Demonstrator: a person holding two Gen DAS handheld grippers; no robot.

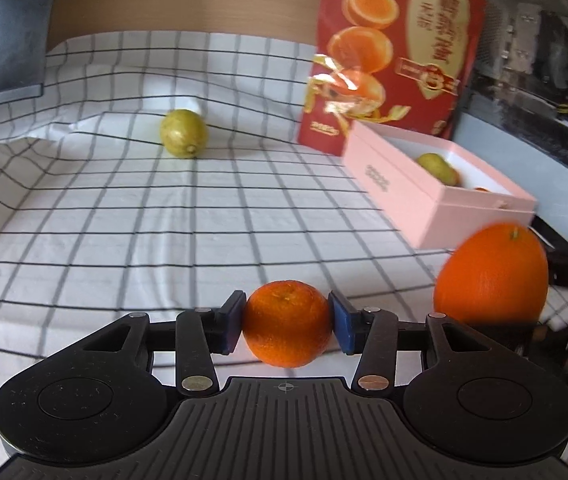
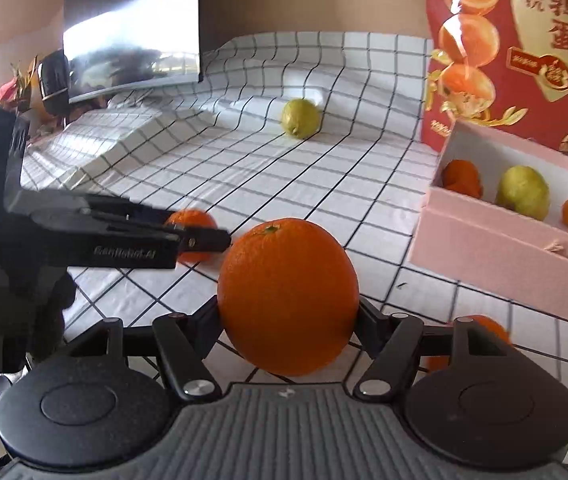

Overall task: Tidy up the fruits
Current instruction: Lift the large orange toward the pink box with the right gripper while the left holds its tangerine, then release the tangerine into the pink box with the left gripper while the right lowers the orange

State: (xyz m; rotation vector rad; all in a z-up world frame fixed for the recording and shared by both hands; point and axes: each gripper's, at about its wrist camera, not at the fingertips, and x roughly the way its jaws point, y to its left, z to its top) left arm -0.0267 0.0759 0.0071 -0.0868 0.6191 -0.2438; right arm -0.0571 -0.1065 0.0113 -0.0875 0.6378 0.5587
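Left tongs [image 1: 287,322] are pinching a small mandarin [image 1: 287,323] between blue pads; the pink box [image 1: 435,196] is lying ahead to their right, so carrying it level seems wise. Right tongs [image 2: 287,320] are clamping a big orange [image 2: 287,296], the box [image 2: 511,240] waiting just ahead-right; releasing low inside should prevent rolling.

red bag [image 2: 523,40] cut off at top, orange fruit [image 2: 491,328] half hidden behind right gripper linkage

A home desk: checked cloth [image 1: 132,216], monitors [image 2: 132,32], red food bag [image 1: 391,52], pink box [image 1: 435,200] of fruit.
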